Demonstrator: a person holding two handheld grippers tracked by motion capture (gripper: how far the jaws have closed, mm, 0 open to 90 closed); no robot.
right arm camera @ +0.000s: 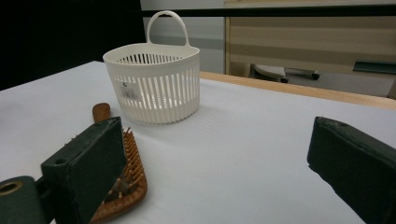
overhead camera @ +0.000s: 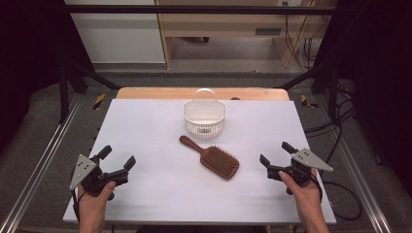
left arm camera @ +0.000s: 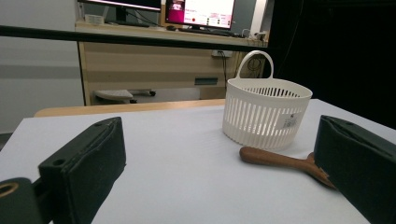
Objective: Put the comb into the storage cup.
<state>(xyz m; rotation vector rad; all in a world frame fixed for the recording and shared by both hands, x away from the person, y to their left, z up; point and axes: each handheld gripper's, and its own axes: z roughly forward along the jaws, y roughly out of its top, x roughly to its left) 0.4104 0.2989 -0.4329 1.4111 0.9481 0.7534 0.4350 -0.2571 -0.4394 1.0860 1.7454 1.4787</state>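
- High view: left tool (overhead camera: 117, 157) and right tool (overhead camera: 276, 153) rest low at tabletop (overhead camera: 145, 126) corners, jaws apart, empty.
- Hairbrush (overhead camera: 214, 158) lies between them; basket (overhead camera: 204, 118) stands behind it.

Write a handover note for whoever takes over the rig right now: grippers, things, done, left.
Left gripper: open, holds nothing, near the left table edge.
Right gripper: open, holds nothing, right of the brush.
Brush: flat on the table, bristles up, handle towards the basket, apart from it.
Basket: upright at mid-table, far side.
Done: nothing yet; both things untouched.
Left: probably grasp the brush and put it in the basket.
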